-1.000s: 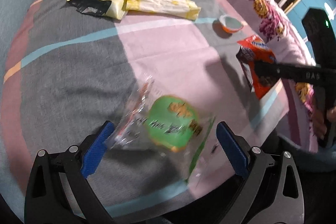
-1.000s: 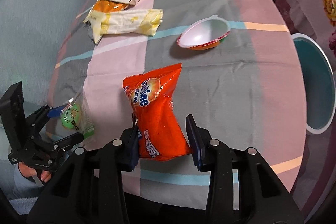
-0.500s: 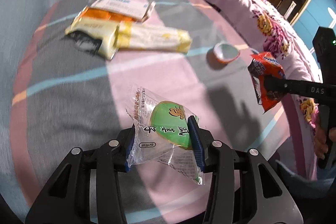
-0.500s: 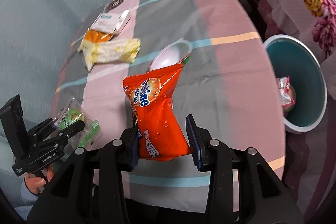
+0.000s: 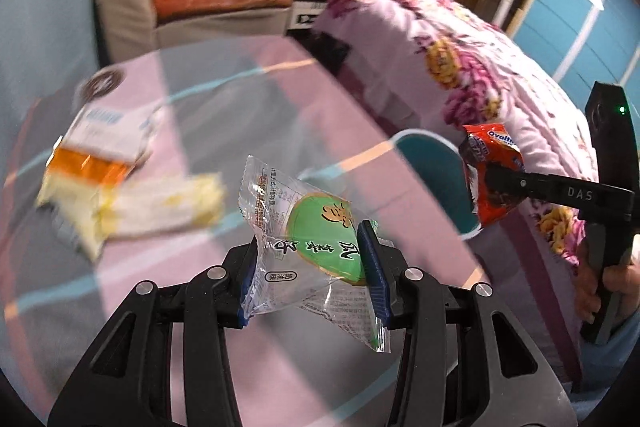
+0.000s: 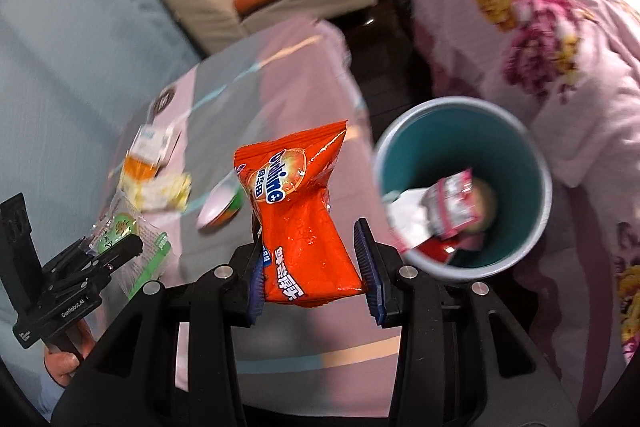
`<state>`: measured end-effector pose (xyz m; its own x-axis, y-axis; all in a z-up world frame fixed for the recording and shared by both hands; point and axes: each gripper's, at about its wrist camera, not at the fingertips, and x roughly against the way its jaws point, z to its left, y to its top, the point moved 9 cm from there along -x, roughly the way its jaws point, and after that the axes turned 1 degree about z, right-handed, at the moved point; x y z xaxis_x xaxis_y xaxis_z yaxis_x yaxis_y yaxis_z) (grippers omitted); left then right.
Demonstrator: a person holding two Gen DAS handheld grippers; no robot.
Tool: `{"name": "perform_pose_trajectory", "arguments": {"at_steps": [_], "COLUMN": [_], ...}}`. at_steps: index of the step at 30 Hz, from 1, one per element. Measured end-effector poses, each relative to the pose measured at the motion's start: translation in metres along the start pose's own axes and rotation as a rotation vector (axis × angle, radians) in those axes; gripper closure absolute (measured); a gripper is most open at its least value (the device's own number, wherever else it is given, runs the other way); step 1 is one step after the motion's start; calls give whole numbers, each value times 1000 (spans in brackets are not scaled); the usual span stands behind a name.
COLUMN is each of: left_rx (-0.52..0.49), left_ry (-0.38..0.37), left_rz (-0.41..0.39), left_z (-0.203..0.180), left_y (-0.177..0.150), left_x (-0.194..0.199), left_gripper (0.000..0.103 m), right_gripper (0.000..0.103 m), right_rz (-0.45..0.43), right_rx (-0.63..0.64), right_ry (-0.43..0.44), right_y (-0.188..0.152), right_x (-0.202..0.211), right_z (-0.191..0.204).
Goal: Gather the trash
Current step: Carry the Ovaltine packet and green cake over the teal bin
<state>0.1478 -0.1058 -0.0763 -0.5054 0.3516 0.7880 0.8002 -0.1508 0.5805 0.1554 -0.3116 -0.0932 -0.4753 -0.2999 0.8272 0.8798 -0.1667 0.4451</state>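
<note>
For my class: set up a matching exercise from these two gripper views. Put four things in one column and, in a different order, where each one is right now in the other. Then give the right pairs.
Things
1. orange snack bag
2. clear wrapper with the green round label
3. white bowl
4. red-and-white wrapper

Places
A. lying on the striped tablecloth
B. inside the teal bin
C. held in the left gripper
D. held in the right gripper

Pairs: 1-D, 2-C, 3-A, 4-B
</note>
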Motion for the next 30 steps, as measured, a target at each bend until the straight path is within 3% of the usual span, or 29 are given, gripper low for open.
{"name": "perform_pose_trajectory", "arguments": {"at_steps": [6,13,21,30], "left_rx": [-101,-178,-212,-237], "left_ry": [-68,-110,-123,-136], "left_rz": [27,93,142,178], "left_z": [-77,-137,-161,-171], "left_y": [37,49,53,57], "left_x": [-41,-94,-128,-151], "left_gripper": [58,58,57,57], "right_gripper": [65,65,65,65], "right_rz": [-63,-79,-65,-55], "right_rx": [-113,-178,-216,-224], "right_ry": [-27,-84,-102,-123], "right_y": [20,29,38,46], "right_x": [23,34,29,22], "right_z": [-67,-123,-153,-161]}}
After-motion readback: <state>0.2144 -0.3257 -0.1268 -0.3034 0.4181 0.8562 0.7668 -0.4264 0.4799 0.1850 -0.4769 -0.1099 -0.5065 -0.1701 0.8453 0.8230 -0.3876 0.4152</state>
